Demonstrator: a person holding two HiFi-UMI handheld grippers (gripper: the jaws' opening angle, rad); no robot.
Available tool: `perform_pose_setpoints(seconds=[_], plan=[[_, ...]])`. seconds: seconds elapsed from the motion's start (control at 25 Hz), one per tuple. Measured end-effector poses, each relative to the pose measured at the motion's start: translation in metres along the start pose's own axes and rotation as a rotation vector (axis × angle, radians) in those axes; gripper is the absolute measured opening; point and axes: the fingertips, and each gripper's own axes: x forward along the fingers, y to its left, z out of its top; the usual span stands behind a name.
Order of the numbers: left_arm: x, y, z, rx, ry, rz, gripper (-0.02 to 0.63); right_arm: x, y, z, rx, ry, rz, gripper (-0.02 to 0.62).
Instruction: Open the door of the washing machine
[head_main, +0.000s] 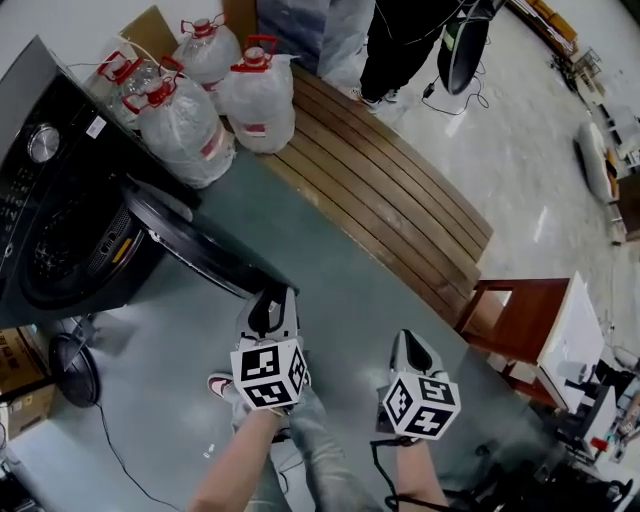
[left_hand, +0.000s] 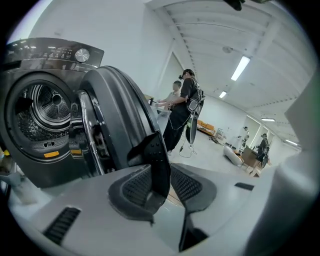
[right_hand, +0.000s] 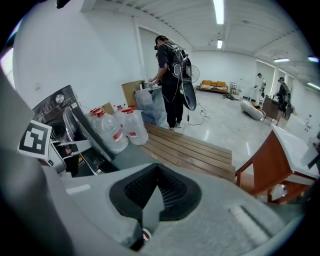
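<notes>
Head view: looks steeply down on washer (head_main: 60, 190) at left, door (head_main: 190, 245) already swung well out from the drum mouth, free edge toward the person. Finds left gripper (head_main: 272, 303) at that edge and right gripper (head_main: 412, 345) well apart from it, over bare floor (head_main: 360, 290). By the look of it, opening largely done; leaves at most a little more swing, then letting go.

Left gripper view: shows jaws partly closed and pinching the dark edge piece of the door (left_hand: 120, 115) between the pads. Exposes drum (left_hand: 42, 112) fully, beside the door.

Right gripper view: shows jaws closed tip to tip on nothing, aimed past the washer toward the slats (right_hand: 185, 150).

Surface and room: dull grey-green floor under washer and person, with a platform of wooden slats just beside it, then glossy pale flooring beyond. Puts bottles (head_main: 215, 95) with red caps close beside the washer, at the near end of the slats. Adds a brown chair (head_main: 510, 320) at right, a fan (head_main: 72, 368) low at left near the washer, and a bystander (right_hand: 170, 80) standing past the slats. Overhead, white ceiling and strip lights.
</notes>
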Motion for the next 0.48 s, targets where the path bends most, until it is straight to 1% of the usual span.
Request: perform_pose_setpoints(seconds=[0.24,0.48], plan=[[0.012,-0.006,0.007,-0.018,0.016,0.037,0.12,-0.002,-0.016,0.006,0.022,-0.003,-0.018,0.006],[0.019,-0.01,0.012,-0.008,0.009,0.038,0.12,0.0,-0.022,0.007,0.03,-0.003,-0.022,0.006]])
